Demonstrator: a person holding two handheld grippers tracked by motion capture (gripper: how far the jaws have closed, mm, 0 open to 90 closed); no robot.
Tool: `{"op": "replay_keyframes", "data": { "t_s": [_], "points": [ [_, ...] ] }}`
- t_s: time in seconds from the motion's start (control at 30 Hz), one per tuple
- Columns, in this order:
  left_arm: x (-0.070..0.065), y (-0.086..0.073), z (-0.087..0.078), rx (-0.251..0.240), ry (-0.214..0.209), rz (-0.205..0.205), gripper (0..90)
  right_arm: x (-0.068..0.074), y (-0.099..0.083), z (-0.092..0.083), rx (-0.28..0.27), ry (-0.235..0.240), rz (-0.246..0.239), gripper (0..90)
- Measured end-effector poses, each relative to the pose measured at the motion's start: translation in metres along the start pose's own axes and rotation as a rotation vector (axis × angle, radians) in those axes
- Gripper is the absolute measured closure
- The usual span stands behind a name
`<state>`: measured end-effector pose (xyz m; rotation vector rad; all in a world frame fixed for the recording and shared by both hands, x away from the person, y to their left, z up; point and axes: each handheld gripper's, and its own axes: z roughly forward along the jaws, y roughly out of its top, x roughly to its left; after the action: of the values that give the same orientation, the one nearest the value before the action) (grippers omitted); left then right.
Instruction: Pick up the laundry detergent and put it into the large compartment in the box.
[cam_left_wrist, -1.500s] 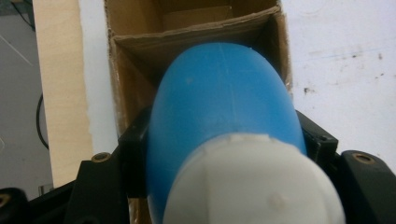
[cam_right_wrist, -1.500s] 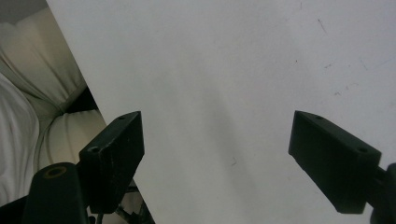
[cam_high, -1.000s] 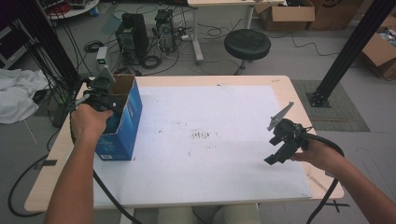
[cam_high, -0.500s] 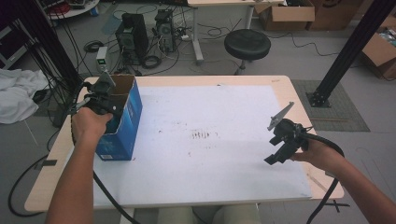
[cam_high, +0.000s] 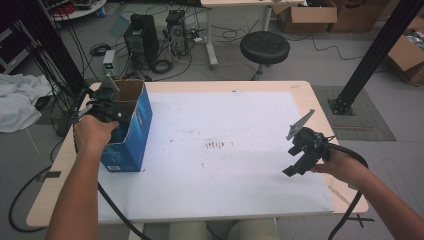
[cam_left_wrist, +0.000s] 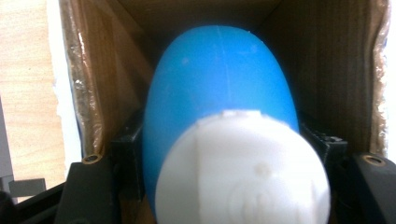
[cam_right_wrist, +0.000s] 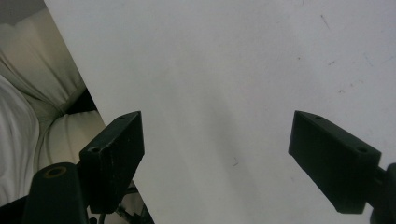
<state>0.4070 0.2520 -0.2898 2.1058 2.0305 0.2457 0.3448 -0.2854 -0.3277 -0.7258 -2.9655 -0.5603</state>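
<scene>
Big white table (cam_high: 240, 195) first, its pale wooden edge showing at 9 and 3 o'clock in the high view. At about 9 o'clock on it stands the blue cardboard box (cam_high: 131, 135), open at the top. The left gripper (cam_high: 107, 102) is down in that opening. The left gripper view looks straight into the brown box interior, where a blue bottle with a white cap (cam_left_wrist: 219, 93) sits between the two black jaws (the cap nearest the camera). The jaws have just been opening; they flank the blue body at 9 and 3 o'clock, and whether the pads press on it I cannot tell. Over at 4 o'clock on the table, the right gripper (cam_high: 299, 160) hovers above the white surface, jaws spread wide, nothing between them.
</scene>
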Motion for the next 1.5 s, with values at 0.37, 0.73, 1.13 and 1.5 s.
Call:
{"op": "replay_keyframes", "data": {
  "t_s": [0.37, 0.73, 1.13, 1.5],
  "points": [
    [0.0, 0.0, -0.008, -0.022, -0.007, -0.002, 32.2, 0.002, 0.002, -0.001, -0.001, -0.001, -0.006, 18.1],
    [0.0, 0.003, -0.031, -0.061, -0.002, -0.006, 30.9, 0.003, 0.002, -0.005, -0.011, -0.011, -0.008, 18.0],
    [-0.004, 0.006, -0.053, -0.082, 0.002, 0.01, 29.6, 0.004, 0.001, -0.006, -0.014, -0.012, -0.01, 17.9],
    [-0.015, 0.008, -0.075, -0.11, -0.009, 0.042, 25.1, 0.005, 0.0, -0.007, -0.01, -0.015, -0.009, 17.9]
  ]
}}
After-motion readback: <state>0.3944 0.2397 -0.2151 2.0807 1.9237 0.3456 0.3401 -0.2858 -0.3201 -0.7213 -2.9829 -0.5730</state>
